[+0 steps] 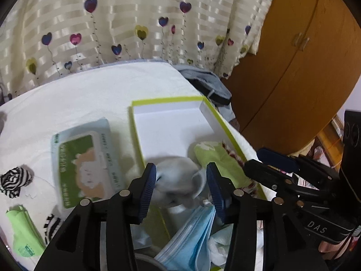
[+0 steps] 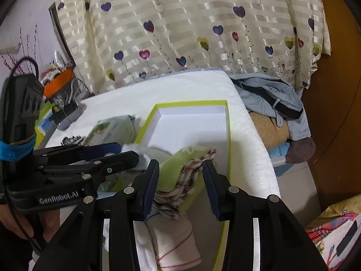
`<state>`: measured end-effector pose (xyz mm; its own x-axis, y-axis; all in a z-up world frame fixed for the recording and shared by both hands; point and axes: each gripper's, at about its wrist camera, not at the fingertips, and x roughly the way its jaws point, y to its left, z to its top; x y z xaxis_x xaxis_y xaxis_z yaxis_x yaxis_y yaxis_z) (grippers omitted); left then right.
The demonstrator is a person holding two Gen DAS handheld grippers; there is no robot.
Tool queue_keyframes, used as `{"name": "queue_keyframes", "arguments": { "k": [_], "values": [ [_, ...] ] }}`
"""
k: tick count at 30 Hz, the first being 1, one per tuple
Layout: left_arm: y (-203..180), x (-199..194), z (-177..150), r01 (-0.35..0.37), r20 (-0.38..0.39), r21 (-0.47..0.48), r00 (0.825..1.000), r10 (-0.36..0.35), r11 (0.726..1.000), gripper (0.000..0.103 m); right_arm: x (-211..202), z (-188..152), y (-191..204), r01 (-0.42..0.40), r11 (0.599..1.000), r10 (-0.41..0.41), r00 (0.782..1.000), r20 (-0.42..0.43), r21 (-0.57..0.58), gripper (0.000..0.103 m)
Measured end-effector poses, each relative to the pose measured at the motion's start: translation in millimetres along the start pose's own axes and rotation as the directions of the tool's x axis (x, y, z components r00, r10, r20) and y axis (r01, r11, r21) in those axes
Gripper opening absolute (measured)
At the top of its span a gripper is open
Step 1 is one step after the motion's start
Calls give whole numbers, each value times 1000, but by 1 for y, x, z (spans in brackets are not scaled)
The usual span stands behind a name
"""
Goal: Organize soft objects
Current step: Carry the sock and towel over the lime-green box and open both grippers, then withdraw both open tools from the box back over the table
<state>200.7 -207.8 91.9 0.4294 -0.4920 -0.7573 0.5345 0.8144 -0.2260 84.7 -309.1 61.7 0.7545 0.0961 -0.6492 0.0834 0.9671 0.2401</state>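
A white box with a lime-green rim [image 1: 171,100] [image 2: 191,103] lies on a white towel. Inside it are a green cloth [image 1: 220,160] [image 2: 178,169], a blurred grey-white soft item [image 1: 178,176], blue face masks [image 1: 191,237] and white cloth with red stripes [image 2: 176,244]. My left gripper [image 1: 181,180] is open above the grey-white item, over the near part of the box. My right gripper [image 2: 180,180] is open above the green cloth and its brown fringe. Each gripper shows at the side of the other's view.
A wet-wipes pack [image 1: 83,162] [image 2: 112,128], zebra-striped socks [image 1: 14,180], and a green tissue pack [image 1: 22,232] lie on the towel left of the box. Blue-grey clothes [image 2: 268,97] are heaped to the right. A curtain hangs behind; a wooden wardrobe [image 1: 293,67] stands at right.
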Motion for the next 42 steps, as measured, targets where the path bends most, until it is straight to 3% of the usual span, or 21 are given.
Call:
{"name": "queue_keyframes", "arguments": {
  "k": [7, 17, 28, 42],
  "values": [
    [2, -44, 5, -6, 94, -7, 996, 7, 1000, 46, -28, 7, 11, -30, 1000, 30, 997, 72, 1, 41],
    [9, -97, -25, -66, 185, -37, 980, 72, 997, 46, -51, -4, 35, -77, 997, 78, 993, 83, -24, 41],
    [22, -134, -85, -123, 220, -100, 965, 143, 987, 46, -59, -30, 80, -139, 985, 146, 987, 63, -106, 41],
    [52, -165, -125, -150, 243, -181, 951, 192, 972, 46, -68, -47, 128, -177, 960, 191, 981, 46, -217, 41]
  ]
}}
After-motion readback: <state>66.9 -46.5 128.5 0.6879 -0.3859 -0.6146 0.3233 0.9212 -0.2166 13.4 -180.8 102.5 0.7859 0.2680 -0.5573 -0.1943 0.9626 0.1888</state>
